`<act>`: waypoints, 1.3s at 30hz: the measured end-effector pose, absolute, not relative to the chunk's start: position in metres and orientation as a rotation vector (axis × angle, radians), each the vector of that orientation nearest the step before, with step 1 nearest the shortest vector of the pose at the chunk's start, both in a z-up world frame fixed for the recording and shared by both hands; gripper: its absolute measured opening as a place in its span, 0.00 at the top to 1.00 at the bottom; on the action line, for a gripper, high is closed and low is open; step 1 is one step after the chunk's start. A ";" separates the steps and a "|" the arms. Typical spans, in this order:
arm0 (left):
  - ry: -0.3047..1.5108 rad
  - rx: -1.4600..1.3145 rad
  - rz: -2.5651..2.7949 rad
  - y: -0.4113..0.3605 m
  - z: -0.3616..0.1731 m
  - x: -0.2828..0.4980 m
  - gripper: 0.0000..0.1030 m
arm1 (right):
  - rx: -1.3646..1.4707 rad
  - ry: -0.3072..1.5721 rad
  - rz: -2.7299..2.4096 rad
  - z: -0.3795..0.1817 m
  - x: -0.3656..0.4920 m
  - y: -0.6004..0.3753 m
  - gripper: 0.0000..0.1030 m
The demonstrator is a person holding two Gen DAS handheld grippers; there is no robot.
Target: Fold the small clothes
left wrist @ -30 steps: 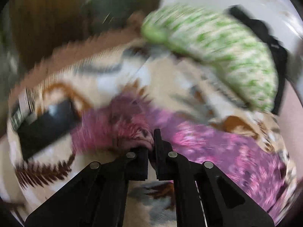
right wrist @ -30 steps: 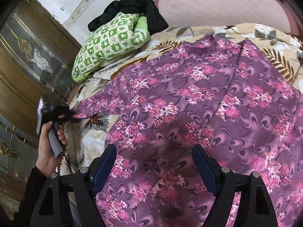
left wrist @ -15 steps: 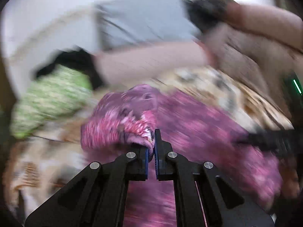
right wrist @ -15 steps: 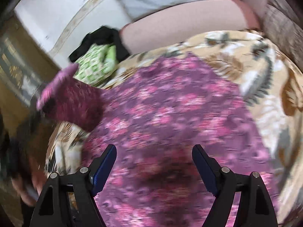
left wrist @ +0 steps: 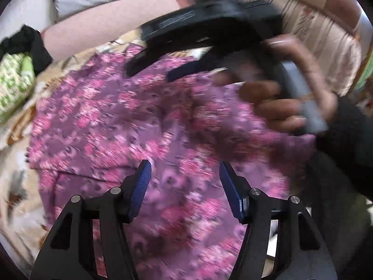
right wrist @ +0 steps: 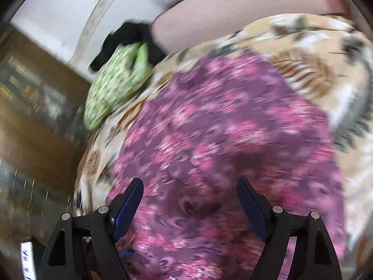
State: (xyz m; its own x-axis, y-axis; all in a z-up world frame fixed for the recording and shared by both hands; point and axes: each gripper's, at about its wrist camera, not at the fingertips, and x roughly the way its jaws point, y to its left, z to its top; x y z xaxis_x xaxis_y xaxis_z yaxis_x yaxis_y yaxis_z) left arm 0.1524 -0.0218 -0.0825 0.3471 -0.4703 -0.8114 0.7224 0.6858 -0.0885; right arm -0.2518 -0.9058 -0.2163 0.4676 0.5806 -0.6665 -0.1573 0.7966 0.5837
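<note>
Your left tool [left wrist: 185,187] is opening right now. Its two blue pads [left wrist: 139,187] stand apart and nothing is pinched between them. The purple flowered cloth [left wrist: 144,126] lies just below and in front of that tool, spread flat on the bed. A fold line runs across the cloth a little to the left of the left pad.

Farther ahead and to the right, your right hand [left wrist: 289,98] grips the handle of the right tool. That tool hangs over the far part of the cloth.

Your right tool [right wrist: 190,206] is wide open and holds nothing. The same purple cloth [right wrist: 228,126] fills the space under and ahead of it.

The leafy bedspread [right wrist: 310,70] shows past the cloth, ahead and to the right. A green checked pillow [right wrist: 114,88] sits ahead to the left, with a black garment [right wrist: 126,35] just behind it.

Both pictures are blurry.
</note>
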 end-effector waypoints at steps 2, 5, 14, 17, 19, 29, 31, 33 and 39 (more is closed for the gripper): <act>0.902 0.269 -0.814 -0.013 -0.070 0.151 0.41 | 0.396 1.023 0.531 -0.218 -0.239 -0.882 0.22; 0.884 0.247 -0.687 0.010 -0.062 0.171 0.41 | 0.249 1.095 0.597 -0.227 -0.223 -0.845 0.22; 1.081 -0.300 -0.297 0.116 -0.092 0.254 0.41 | -0.125 1.098 0.477 -0.234 -0.253 -0.786 0.85; 1.105 -0.296 -0.301 0.108 -0.099 0.254 0.41 | -0.081 0.946 0.414 -0.187 -0.288 -0.806 0.85; 1.120 -0.272 -0.310 0.099 -0.102 0.258 0.41 | 0.022 0.854 0.398 -0.155 -0.319 -0.832 0.85; 1.192 -0.174 -0.300 0.075 -0.127 0.261 0.41 | 0.322 0.988 0.314 -0.236 -0.360 -0.898 0.69; 1.196 -0.179 -0.296 0.077 -0.129 0.262 0.41 | 0.377 0.920 0.327 -0.220 -0.366 -0.911 0.68; 1.190 -0.219 -0.300 0.081 -0.128 0.263 0.41 | 0.380 0.836 0.307 -0.206 -0.374 -0.920 0.27; 1.188 -0.277 -0.284 0.090 -0.129 0.269 0.41 | 0.304 0.869 0.377 -0.216 -0.356 -0.895 0.18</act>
State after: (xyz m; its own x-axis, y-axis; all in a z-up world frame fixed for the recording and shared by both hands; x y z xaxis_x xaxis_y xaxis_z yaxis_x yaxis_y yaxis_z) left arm 0.2688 0.0895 -0.1293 0.3465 -0.3596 -0.8664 0.0711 0.9310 -0.3580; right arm -0.3557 -0.8947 -0.2160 0.5867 0.4395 -0.6801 -0.1966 0.8921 0.4069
